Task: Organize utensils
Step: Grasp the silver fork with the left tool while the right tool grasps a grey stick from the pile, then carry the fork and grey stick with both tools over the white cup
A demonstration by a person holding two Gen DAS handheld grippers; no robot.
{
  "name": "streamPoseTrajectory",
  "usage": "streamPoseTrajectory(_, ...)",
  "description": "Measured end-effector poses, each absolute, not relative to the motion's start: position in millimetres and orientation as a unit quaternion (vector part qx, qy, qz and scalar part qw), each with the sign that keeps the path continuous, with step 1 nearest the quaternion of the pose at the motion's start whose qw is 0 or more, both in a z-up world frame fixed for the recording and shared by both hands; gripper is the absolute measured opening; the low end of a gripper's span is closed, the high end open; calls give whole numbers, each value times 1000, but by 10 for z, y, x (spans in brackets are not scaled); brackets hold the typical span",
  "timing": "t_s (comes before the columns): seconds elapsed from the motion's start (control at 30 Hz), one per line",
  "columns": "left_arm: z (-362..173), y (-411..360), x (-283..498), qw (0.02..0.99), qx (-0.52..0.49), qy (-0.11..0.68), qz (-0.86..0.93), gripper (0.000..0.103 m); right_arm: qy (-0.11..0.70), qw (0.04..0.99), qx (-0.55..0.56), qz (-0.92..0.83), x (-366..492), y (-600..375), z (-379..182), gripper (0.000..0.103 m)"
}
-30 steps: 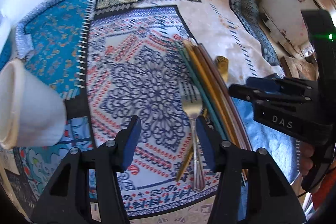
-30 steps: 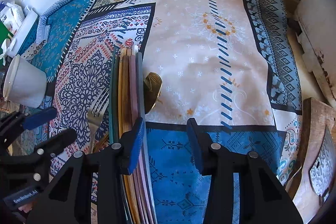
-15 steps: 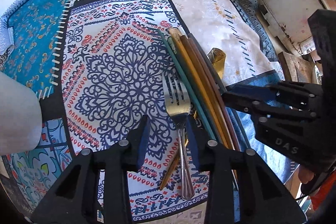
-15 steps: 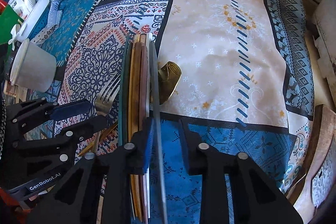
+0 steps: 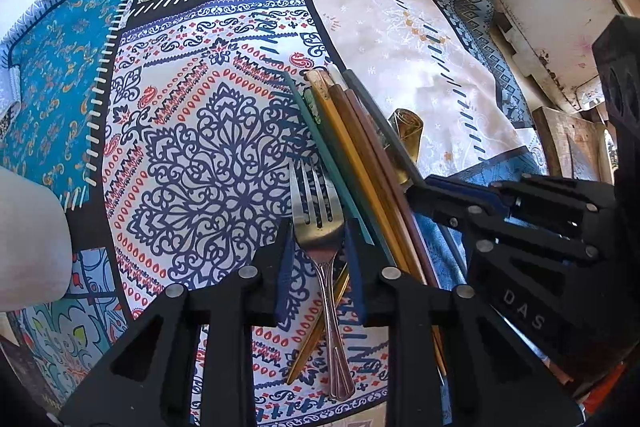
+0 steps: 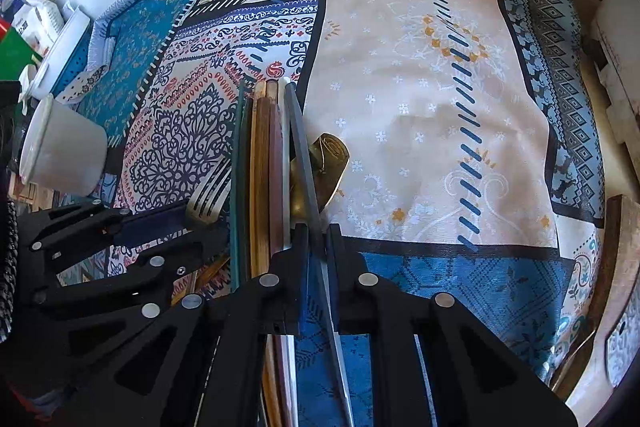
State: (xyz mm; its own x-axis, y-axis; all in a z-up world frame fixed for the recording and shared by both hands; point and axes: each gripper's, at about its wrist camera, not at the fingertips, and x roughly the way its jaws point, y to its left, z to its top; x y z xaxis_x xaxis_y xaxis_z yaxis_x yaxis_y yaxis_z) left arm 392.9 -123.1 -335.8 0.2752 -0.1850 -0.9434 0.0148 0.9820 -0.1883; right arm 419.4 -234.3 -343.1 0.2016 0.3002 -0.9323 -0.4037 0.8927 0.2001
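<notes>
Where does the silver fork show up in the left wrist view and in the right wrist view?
Left wrist: the fork lies at lower centre, its neck between the left gripper's fingers.
Right wrist: only the fork's tines show, left of centre, beside the chopstick bundle.
Shared landmark: the chopstick bundle, just right of the fork in both views.

A patchwork cloth [image 5: 200,155] fills the frame: white with navy lace medallions and red dots at centre, teal with orange scrolls at left, cream with navy dashes at upper right. A silver fork [image 5: 320,231] lies beside teal, yellow, brown and grey chopsticks [image 5: 360,155]. A white cup [image 6: 64,147] sits at left. Black grippers carry blue fingers [image 5: 285,267].
</notes>
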Motion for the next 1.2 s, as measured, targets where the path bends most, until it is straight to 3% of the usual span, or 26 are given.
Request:
streamPoseTrajectory(0.37,-3200,-1143,3819,809,-73,579,-76,24,574,792,-16,210,4056,-2542,-3258,6)
streamPoseTrajectory(1.2,-2000,-672,3012,889,-98,443,-58,23,447,872,12,200,3588,-2430,-2163,6)
